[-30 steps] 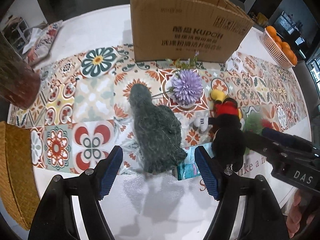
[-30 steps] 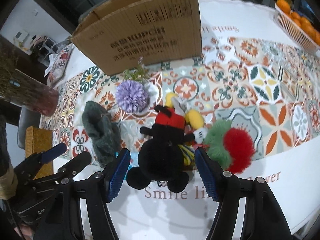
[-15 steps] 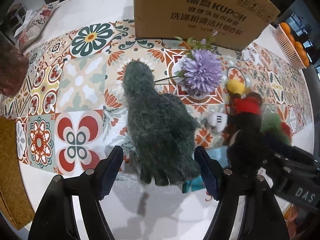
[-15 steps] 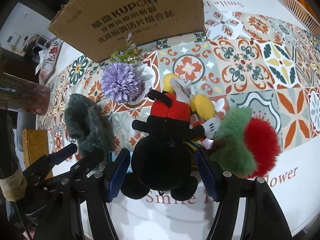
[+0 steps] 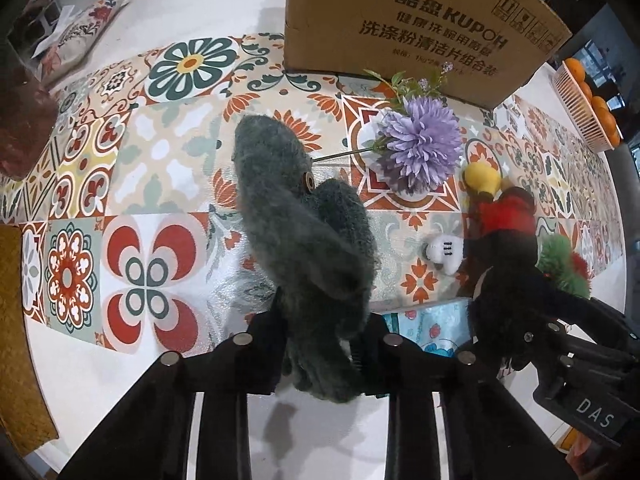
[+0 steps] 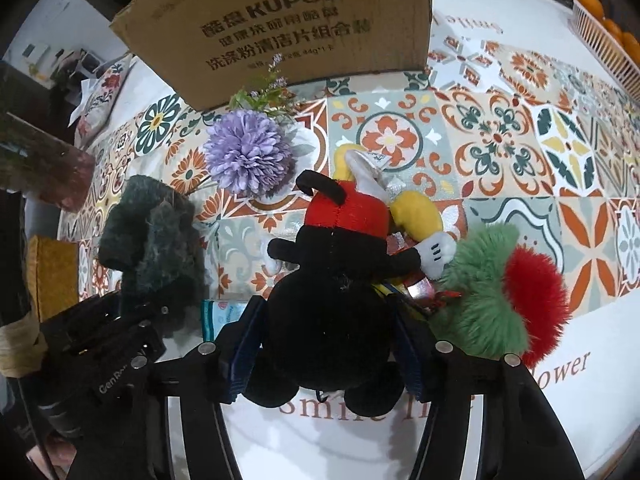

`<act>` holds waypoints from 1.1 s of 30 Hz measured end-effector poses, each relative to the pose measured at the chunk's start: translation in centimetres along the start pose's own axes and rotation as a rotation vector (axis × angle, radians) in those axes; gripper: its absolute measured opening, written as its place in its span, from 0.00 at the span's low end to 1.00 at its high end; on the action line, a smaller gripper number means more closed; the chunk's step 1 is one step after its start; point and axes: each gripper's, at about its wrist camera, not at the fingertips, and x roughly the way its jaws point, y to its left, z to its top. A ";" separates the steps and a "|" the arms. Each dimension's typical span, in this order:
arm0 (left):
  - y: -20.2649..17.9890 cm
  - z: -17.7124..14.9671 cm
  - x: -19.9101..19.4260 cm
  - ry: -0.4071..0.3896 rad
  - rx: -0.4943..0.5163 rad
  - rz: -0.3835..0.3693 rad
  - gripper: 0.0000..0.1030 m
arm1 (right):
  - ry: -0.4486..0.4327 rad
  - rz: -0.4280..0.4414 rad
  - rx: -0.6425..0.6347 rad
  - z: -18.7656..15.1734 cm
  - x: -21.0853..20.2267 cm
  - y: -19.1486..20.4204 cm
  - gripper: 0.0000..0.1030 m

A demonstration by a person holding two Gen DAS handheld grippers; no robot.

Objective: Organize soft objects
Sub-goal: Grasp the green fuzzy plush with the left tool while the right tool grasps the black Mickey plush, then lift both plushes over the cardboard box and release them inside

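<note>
the left claw (image 5: pixel 320 344) is closed on the near end of the dark green fuzzy toy (image 5: pixel 304 224), whose long axis runs straight away from the claw toward the cardboard box (image 5: pixel 416 28) at the far side of the worktop (image 5: pixel 132 364). the right claw (image 6: pixel 326 344) is pinched in on the round black body of the mouse plush (image 6: pixel 340 280), with its pads pressed into both flanks; the plush lies lengthwise too, yellow feet pointing to the box. both toys are seen resting on the patterned mat (image 5: pixel 160 168) (no lift can be confirmed). the box is judged the likely destination, dead ahead of both claws, the left one slightly nearer its front wall. a purple flower (image 5: pixel 420 152) lies between the toys and the box, and a green-and-red pompom (image 6: pixel 500 292) touches the plush's right side.
</note>
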 end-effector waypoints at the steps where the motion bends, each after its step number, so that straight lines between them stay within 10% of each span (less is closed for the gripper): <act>1: 0.1 -0.1 -0.2 -0.006 -0.002 -0.002 0.25 | -0.010 -0.003 -0.006 -0.1 -0.1 0.1 0.57; 33: -3.2 0.3 -12.5 -0.312 0.075 -0.073 0.25 | -0.340 0.058 -0.031 -0.2 -11.6 0.0 0.57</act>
